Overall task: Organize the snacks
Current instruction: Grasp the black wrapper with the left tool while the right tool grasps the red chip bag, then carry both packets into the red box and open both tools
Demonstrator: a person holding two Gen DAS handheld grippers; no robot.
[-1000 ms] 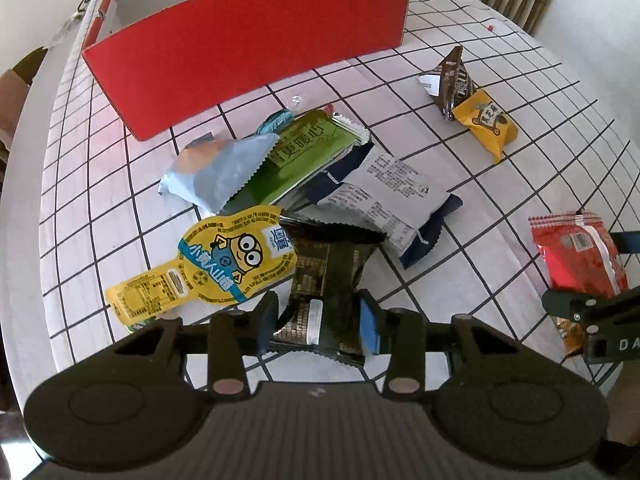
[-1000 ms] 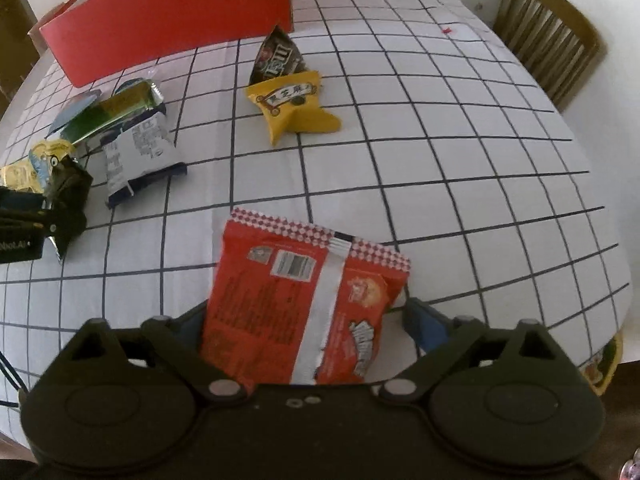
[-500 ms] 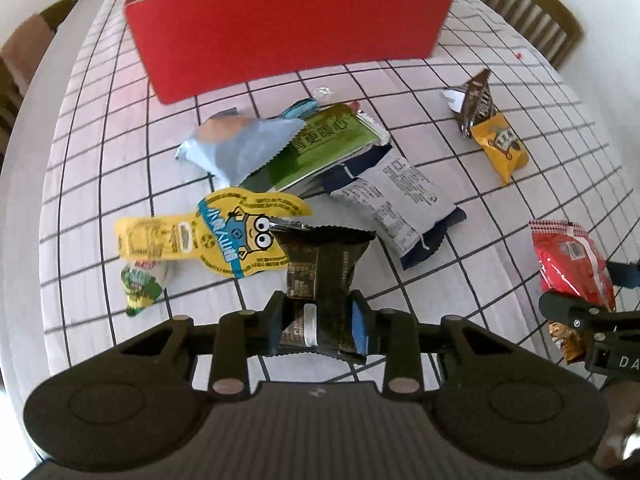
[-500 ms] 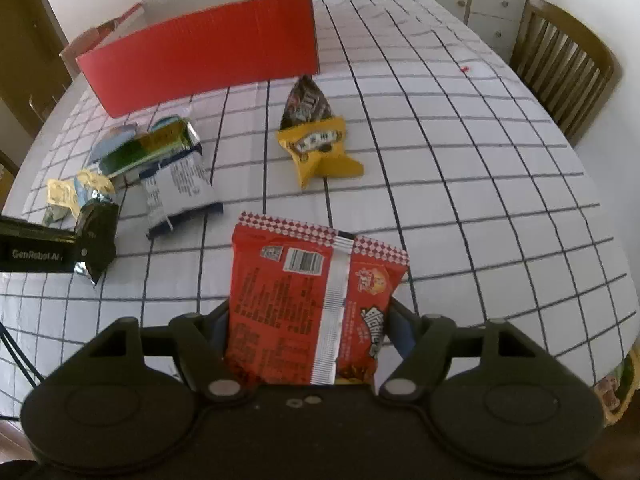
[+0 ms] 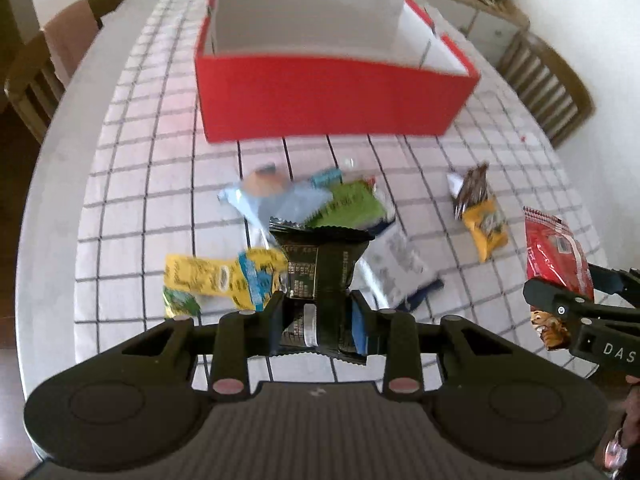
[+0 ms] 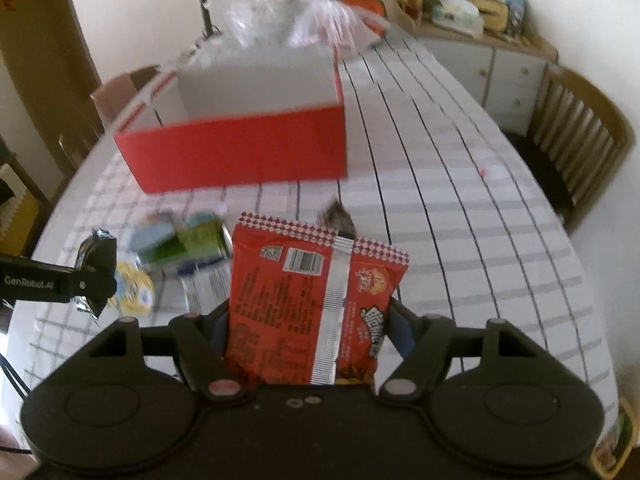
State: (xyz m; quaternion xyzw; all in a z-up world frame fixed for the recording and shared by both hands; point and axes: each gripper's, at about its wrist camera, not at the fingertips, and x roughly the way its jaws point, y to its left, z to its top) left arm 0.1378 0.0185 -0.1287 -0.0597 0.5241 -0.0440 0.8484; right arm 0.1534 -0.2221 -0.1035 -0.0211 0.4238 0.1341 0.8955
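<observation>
My left gripper [image 5: 318, 316] is shut on a black snack packet [image 5: 320, 264] and holds it above the checked tablecloth. My right gripper [image 6: 308, 332] is shut on a red snack packet [image 6: 316, 300], also off the table. The red box [image 5: 332, 100] stands open-topped at the far side, its white inside showing; in the right wrist view the red box [image 6: 240, 148] is ahead and to the left. The right gripper [image 5: 560, 300] with its red packet [image 5: 556, 252] shows at the right edge of the left wrist view. The left gripper [image 6: 92, 280] appears at the left of the right wrist view.
Loose packets lie between me and the box: a yellow one [image 5: 224, 280], a light blue one [image 5: 276, 200], a green one [image 5: 352, 204], a white-and-navy one [image 5: 396, 256], and a brown [image 5: 472, 196] and a yellow one [image 5: 486, 232]. A chair [image 6: 576, 140] stands right; a plastic bag [image 6: 304, 16] lies behind the box.
Both grippers closed on their packets and rose from the table with them. The views tipped up, so the box's open top now shows.
</observation>
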